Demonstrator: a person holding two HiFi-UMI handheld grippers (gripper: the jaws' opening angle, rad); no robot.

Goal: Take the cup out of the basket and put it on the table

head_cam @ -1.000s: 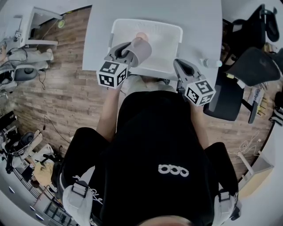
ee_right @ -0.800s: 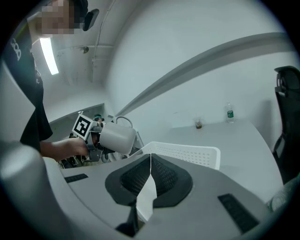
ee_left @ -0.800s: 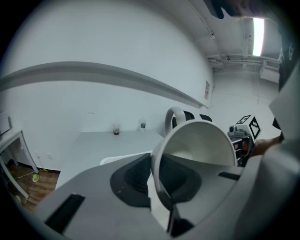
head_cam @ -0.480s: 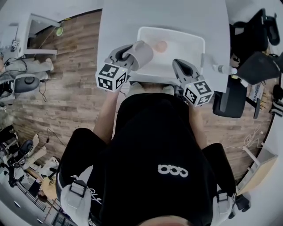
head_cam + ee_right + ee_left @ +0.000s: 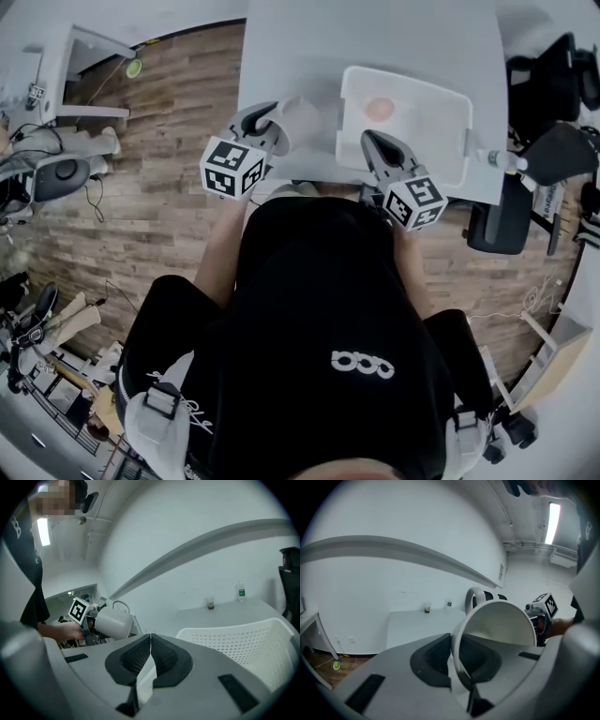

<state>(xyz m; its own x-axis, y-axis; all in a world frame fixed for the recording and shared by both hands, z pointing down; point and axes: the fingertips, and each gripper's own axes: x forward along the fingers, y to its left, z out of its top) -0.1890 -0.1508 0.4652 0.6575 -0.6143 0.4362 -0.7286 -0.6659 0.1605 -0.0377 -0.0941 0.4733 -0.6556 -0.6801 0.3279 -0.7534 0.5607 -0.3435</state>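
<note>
Cup (image 5: 305, 120) pinched by its rim in left gripper (image 5: 270, 120), held tilted over table (image 5: 300, 47), just left of basket (image 5: 427, 141) (outside it); right gripper (image 5: 377, 148) jaws pressed together, empty, near basket's near corner.

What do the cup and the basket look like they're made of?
Cup: likely glazed ceramic, possibly hard plastic; smooth, faintly glossy white wall, thick rounded rim, loop handle.
Basket: apparently moulded white plastic, matte; walls pierced by rows of small regular holes under a solid rim.
</note>
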